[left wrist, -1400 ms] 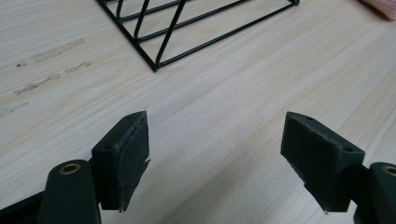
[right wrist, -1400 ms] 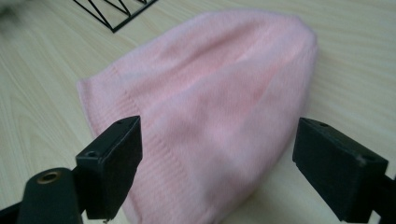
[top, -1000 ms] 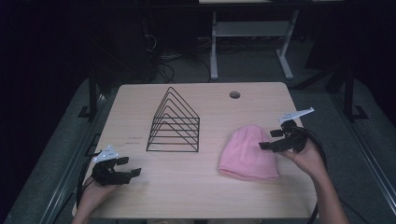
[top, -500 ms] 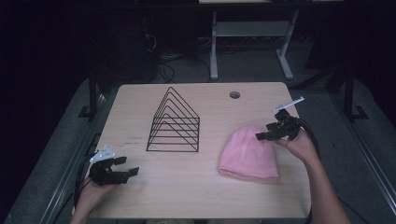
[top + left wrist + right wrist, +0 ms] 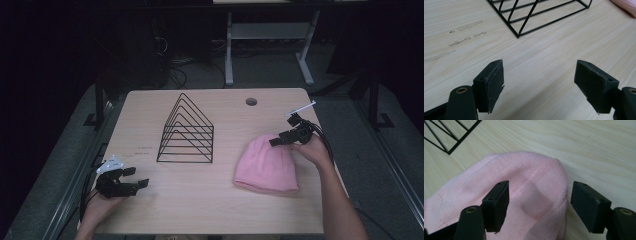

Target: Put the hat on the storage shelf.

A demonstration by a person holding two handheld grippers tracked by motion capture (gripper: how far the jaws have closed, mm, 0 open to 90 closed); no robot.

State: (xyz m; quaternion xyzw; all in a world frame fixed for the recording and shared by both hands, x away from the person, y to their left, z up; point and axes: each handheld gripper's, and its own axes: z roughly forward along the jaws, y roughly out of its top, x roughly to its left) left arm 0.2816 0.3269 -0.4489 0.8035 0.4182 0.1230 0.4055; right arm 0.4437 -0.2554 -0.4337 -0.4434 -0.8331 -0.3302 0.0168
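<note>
One pale wooden table (image 5: 200, 210) amid a dark room, grey floor (image 5: 385, 165) around.

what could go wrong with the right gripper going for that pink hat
The right gripper has just been closing over the top edge of the pink hat, pads not yet pressing. One jaw sits over the knit, the other over bare table, so it may pinch only a thin fold that slips out. The soft hat could also slide or bunch on the smooth wood. The wire rack stands close by; a dragged hat might snag it.
</note>
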